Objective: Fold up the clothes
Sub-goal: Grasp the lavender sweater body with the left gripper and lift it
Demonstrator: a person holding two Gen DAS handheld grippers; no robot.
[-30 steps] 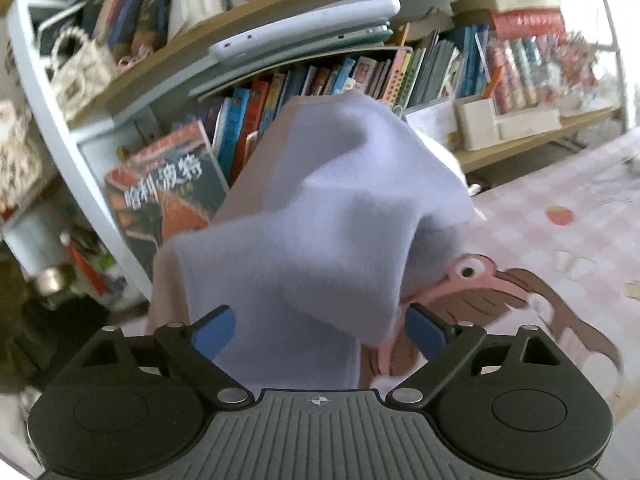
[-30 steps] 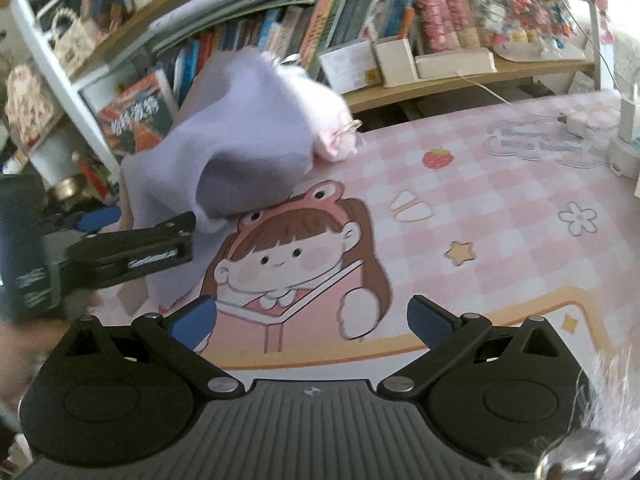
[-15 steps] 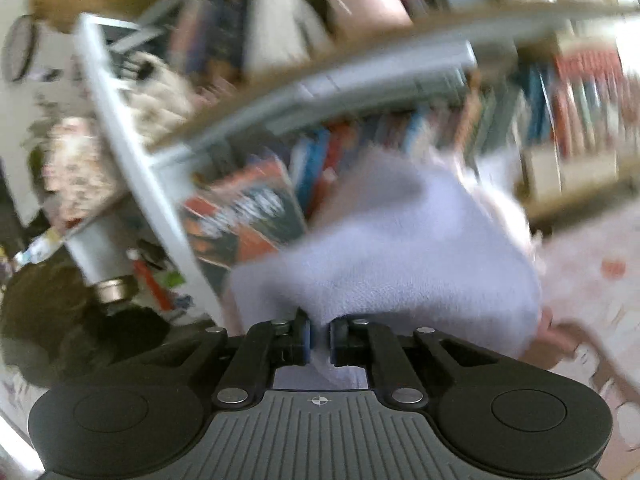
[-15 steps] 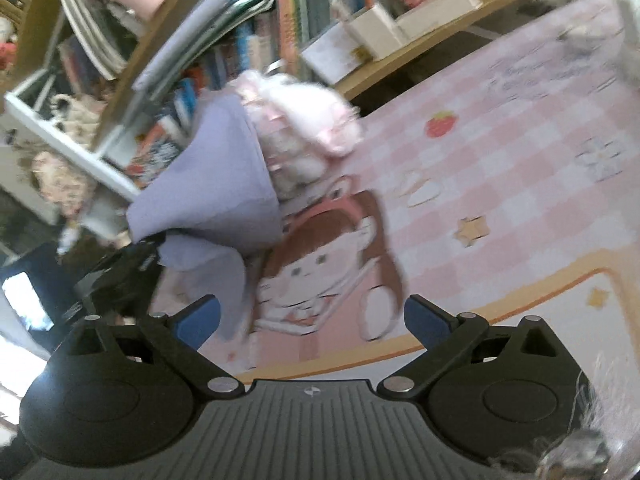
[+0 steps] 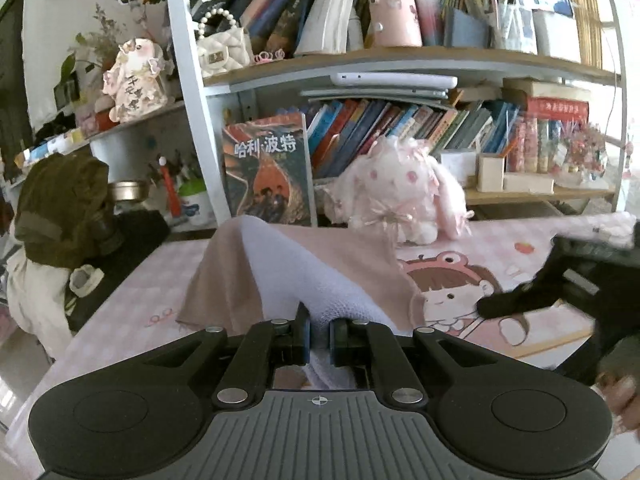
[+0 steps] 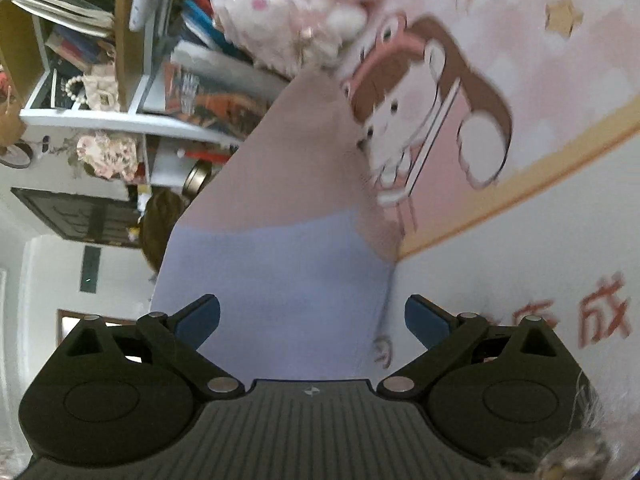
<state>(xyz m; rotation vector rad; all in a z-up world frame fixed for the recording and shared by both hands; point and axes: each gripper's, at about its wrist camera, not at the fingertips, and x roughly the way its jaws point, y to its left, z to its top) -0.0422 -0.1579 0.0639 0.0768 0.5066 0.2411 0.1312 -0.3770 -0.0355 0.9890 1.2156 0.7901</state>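
1. Lavender and dusty-pink cloth, the garment (image 5: pixel 320 276), lies on the pink checked table mat (image 5: pixel 520 248), left of the printed cartoon girl (image 5: pixel 460 296), with a lavender fold raised toward the near edge.
2. The left gripper (image 5: pixel 319 334) has its jaws drawn together on that lavender fold; cloth bulges up between the blue pads and hides whatever gap is left.
3. The right gripper (image 6: pixel 312 318) has its jaws wide apart, hanging over the lavender part of the garment (image 6: pixel 276 280); whether the fingertips touch the fabric cannot be told.
4. In the left wrist view the right gripper shows as a dark blurred shape at the right edge, just right of the cartoon girl, with part of a hand (image 5: pixel 620 396) cut off at the near right corner.
5. A fluffy pink-and-white plush toy (image 5: pixel 400 196) sits at the far side of the mat, just beyond the garment's far right corner.
6. Behind it stands a bookshelf (image 5: pixel 192 92) crowded with books; one large book (image 5: pixel 268 172) faces outward, upright, left of the plush.
7. Far left, a dark brown heap (image 5: pixel 60 208) sits off the table; what it is cannot be made out.
8. The right wrist view is tilted and motion-blurred, so the plush (image 6: pixel 296 12) and the mat's red characters (image 6: pixel 600 316) are soft.
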